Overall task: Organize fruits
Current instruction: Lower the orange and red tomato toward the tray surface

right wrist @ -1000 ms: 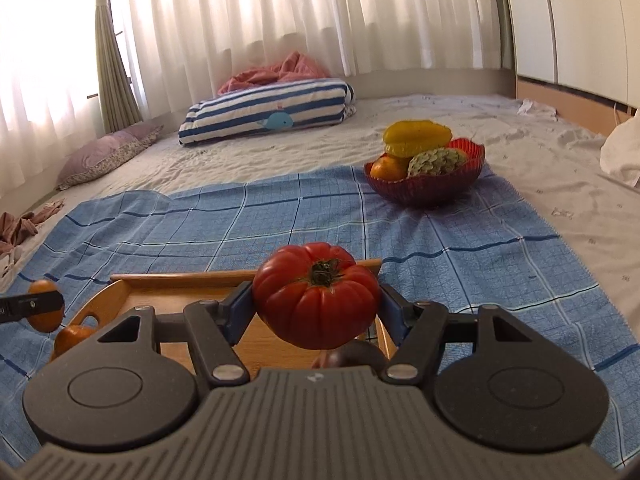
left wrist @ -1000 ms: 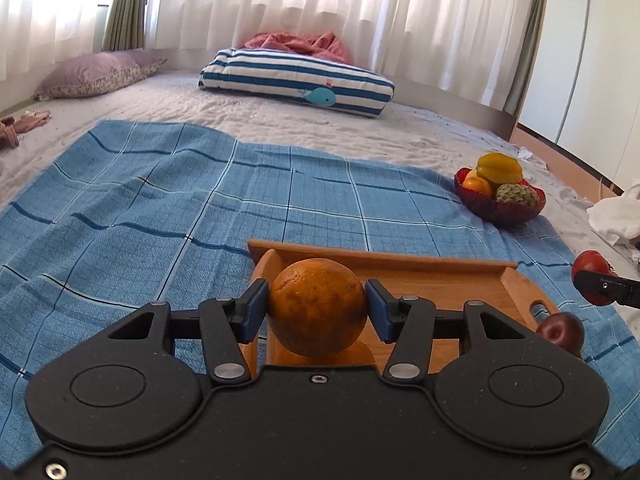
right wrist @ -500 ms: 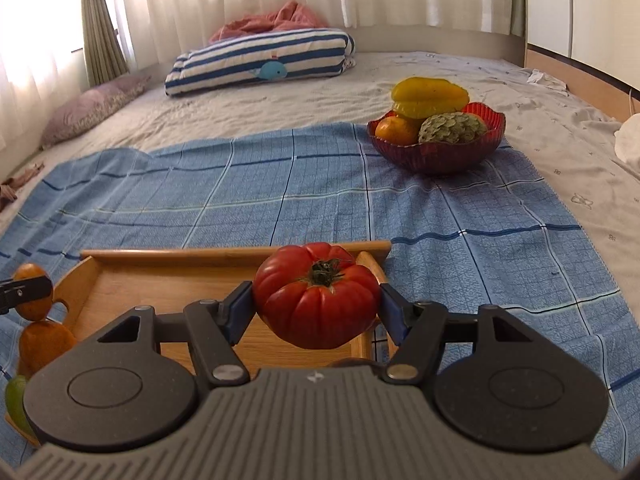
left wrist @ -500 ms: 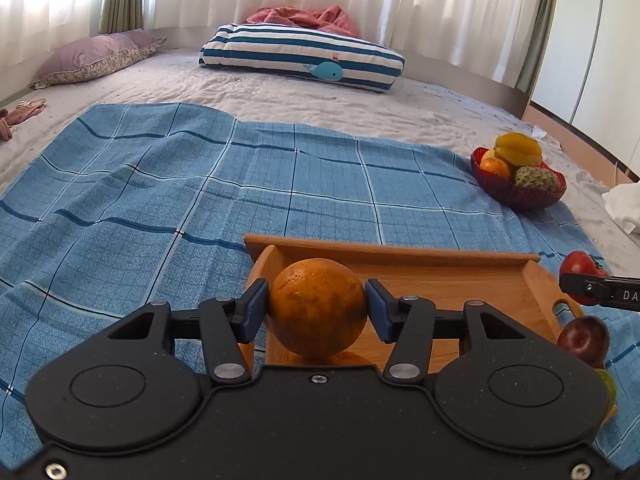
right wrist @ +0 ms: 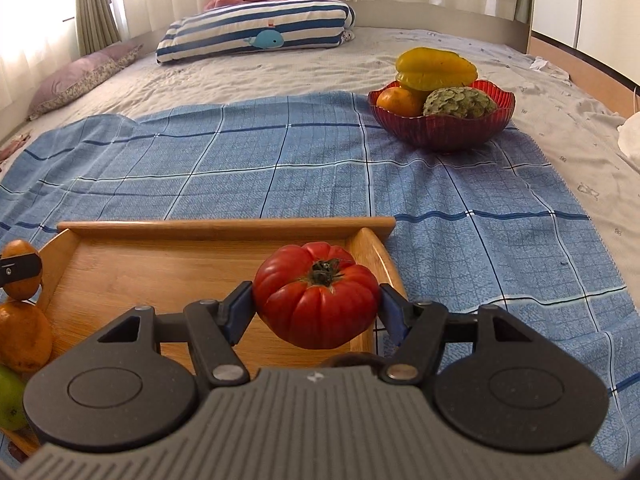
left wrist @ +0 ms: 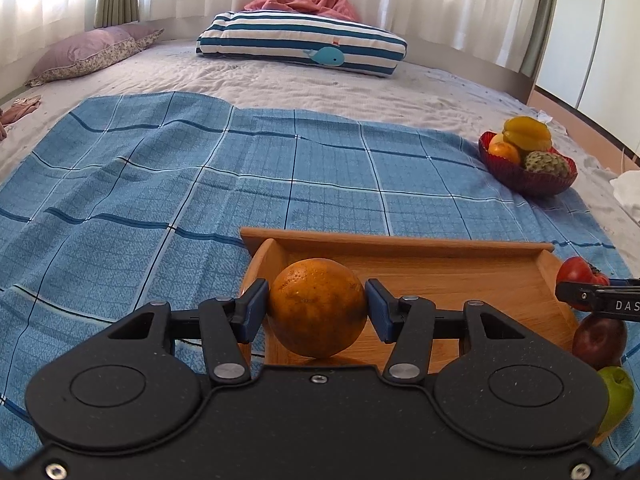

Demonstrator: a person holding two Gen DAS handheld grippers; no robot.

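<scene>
Three fruits [right wrist: 436,80] in red bowl [right wrist: 440,132]

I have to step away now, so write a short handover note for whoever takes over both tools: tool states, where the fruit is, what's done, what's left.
Left tool: shut on the orange, above the wooden tray's left end.
Right tool: shut on the red tomato, above the tray's right end.
Elsewhere: a dark plum and a green fruit at the tray's near right; the red bowl holds three fruits.
Done: both fruits picked up.
Left: probably set both down in the tray, then sort the remaining fruit.
</scene>
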